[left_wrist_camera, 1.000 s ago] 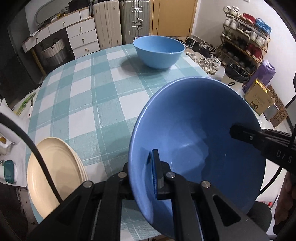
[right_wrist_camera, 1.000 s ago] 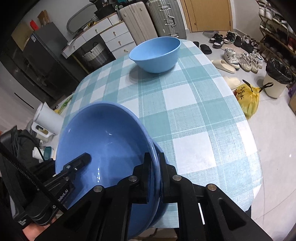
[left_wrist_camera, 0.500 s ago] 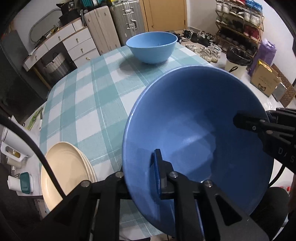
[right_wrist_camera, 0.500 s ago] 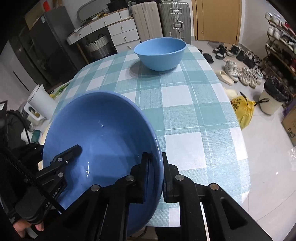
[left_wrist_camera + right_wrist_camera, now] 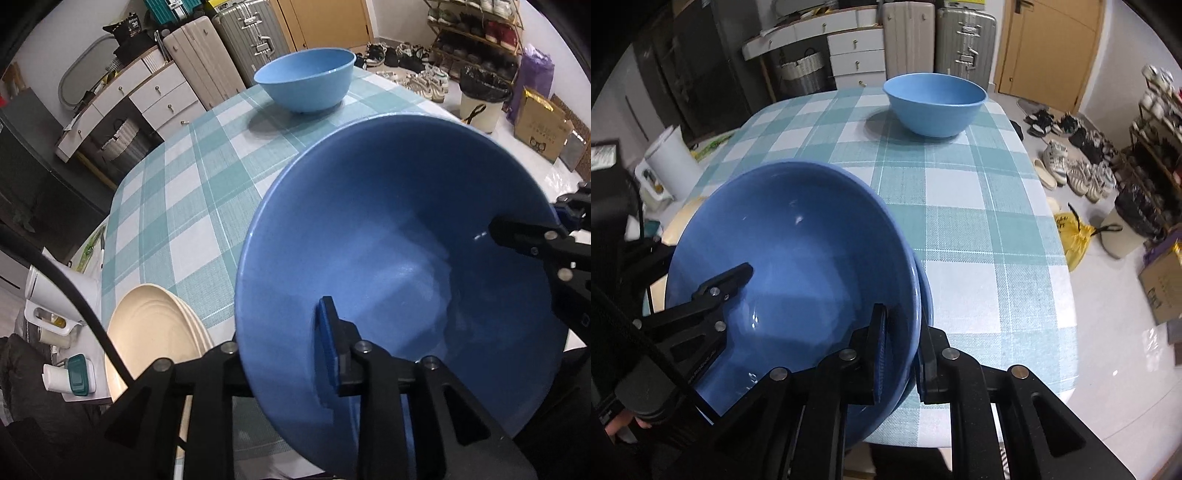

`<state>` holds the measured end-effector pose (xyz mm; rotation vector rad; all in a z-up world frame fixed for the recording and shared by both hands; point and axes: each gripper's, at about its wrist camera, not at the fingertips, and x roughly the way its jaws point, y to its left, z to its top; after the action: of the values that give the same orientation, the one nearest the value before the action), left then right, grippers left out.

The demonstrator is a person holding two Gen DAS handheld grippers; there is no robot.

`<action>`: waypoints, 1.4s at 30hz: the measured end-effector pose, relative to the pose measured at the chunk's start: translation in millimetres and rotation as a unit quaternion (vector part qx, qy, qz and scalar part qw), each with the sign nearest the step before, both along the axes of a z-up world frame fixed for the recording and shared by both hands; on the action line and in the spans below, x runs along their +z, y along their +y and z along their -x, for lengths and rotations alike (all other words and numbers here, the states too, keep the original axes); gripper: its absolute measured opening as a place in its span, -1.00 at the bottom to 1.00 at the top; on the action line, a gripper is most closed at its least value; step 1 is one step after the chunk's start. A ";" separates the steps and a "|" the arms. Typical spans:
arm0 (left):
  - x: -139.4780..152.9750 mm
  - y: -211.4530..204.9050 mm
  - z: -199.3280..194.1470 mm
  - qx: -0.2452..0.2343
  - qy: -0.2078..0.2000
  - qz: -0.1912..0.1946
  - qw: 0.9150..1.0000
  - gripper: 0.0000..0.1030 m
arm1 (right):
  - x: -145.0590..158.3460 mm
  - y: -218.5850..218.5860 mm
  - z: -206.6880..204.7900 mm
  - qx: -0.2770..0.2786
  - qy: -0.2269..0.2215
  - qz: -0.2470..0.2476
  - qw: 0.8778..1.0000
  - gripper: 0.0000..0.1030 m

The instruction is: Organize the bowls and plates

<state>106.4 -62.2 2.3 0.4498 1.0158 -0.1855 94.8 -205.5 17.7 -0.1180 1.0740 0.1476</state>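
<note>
A large blue bowl (image 5: 406, 240) is held tilted above the near edge of the checked table (image 5: 184, 192). My left gripper (image 5: 280, 332) straddles its left rim; the jaws are opening, and the inner finger (image 5: 328, 332) stands off the wall. My right gripper (image 5: 903, 325) is shut on the opposite rim of the bowl (image 5: 798, 240), where a second blue rim shows just outside. A smaller blue bowl (image 5: 304, 85) (image 5: 934, 105) stands upright at the table's far end. Stacked cream plates (image 5: 155, 339) lie at the near left corner, partly hidden by the held bowl.
Suitcases (image 5: 236, 40) and a white drawer unit (image 5: 147, 92) stand beyond the table. Shoes (image 5: 1071, 170), a bin (image 5: 480, 96) and a cardboard box (image 5: 539, 125) are on the floor to the right. A white jug (image 5: 668, 162) stands left of the table.
Both views have rolled, and the bowl has tilted with them. The left gripper's inner finger now stands farther from the bowl's rim than before. The right gripper still pinches the rim.
</note>
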 end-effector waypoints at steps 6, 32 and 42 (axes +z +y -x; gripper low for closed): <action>-10.2 -1.9 -1.8 -0.010 0.004 -0.033 0.999 -0.19 | 3.2 11.2 7.9 0.023 -0.006 0.035 0.999 -0.76; 6.5 35.1 -17.6 0.034 0.024 0.073 0.996 -0.01 | 12.9 -33.0 2.0 -0.042 -0.005 -0.049 0.998 -0.72; -22.7 39.2 -30.2 0.055 0.107 0.150 0.981 -0.01 | -34.5 -41.5 -11.2 -0.083 0.027 -0.165 0.982 -0.66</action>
<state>136.7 -23.0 -20.4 0.0998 1.1974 -0.2882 106.0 -247.0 -16.8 0.2755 1.0941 0.1785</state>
